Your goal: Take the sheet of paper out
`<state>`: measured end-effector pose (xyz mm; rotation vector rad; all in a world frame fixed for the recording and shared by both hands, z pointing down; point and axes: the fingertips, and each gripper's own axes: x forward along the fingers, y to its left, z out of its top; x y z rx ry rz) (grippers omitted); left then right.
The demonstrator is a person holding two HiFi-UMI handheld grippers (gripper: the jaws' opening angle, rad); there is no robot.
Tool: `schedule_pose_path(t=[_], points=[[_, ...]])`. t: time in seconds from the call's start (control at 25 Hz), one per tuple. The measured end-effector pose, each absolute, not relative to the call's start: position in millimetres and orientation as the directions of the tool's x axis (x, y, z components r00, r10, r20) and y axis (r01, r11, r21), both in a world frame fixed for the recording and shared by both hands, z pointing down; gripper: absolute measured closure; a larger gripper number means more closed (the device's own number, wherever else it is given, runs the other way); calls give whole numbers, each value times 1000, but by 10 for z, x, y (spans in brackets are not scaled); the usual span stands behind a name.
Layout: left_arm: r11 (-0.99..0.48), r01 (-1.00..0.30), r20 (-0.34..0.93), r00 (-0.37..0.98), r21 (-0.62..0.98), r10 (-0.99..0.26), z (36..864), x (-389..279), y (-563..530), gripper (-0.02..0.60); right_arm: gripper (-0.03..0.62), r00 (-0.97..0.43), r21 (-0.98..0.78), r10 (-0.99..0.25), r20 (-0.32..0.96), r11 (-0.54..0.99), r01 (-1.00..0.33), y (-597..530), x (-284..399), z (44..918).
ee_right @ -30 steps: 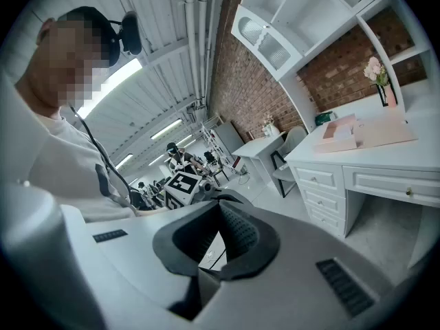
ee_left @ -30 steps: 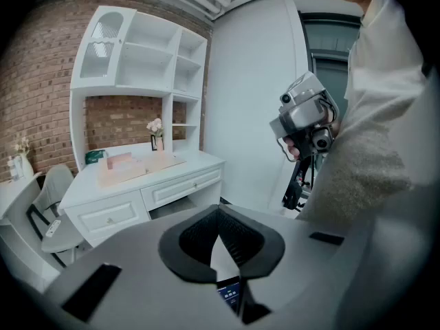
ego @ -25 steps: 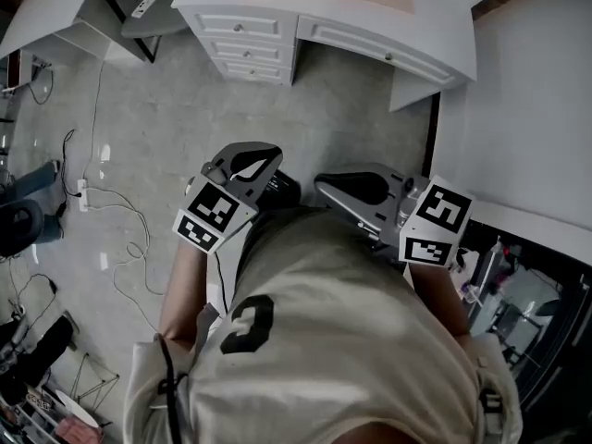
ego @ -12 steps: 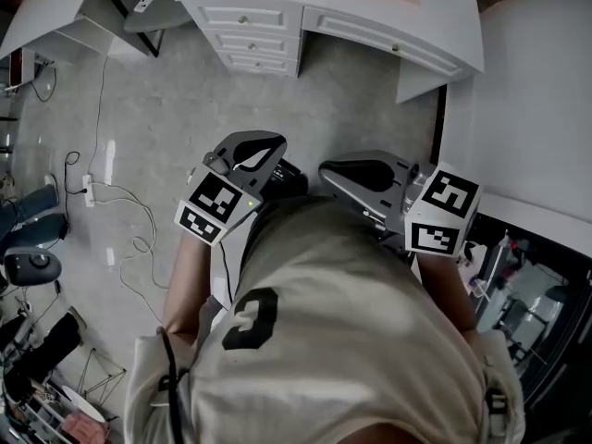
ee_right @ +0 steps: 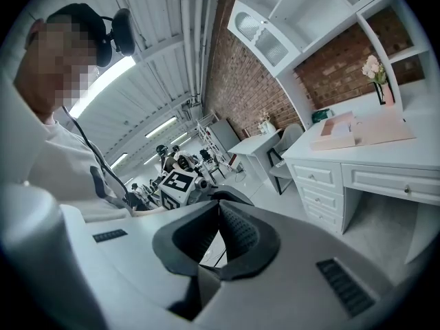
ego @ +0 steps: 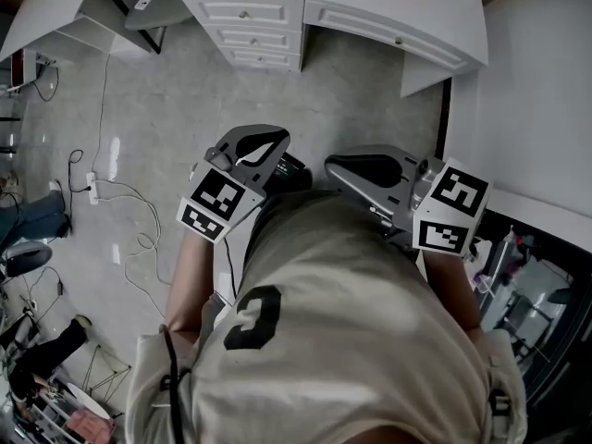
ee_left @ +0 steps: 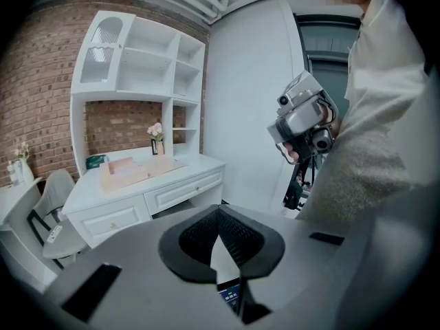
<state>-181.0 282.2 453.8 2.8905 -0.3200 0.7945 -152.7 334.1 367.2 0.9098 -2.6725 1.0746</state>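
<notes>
Left claw [ee_left: 218, 207] and right claw [ee_right: 218, 204] are both closed and empty, held near the waist. Any sheet of paper is probably the pale flat piece [ee_right: 388, 128] on the tabletop [ee_right: 364, 155], well ahead and seemingly nearer the right claw.

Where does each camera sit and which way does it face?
Head view: on the person's head, looking steeply down at floor and white desk; shirt, left tool, right tool show.
Left gripper view: on the left tool, facing the desk; shut jaws, shirt, right tool show.
Right gripper view: on the right tool, facing across the room; shut jaws, shirt, left tool show.
Shared: both gripper views see the desk and the other tool.
</notes>
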Motion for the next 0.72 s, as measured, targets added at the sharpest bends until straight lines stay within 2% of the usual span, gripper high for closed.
schedule_pose_path(t=[0.72], points=[[-979, -203, 520, 839, 27, -160, 4475, -1796, 2713, 566, 566, -790, -599, -536, 297, 540, -591, 3201, -1477, 3627]])
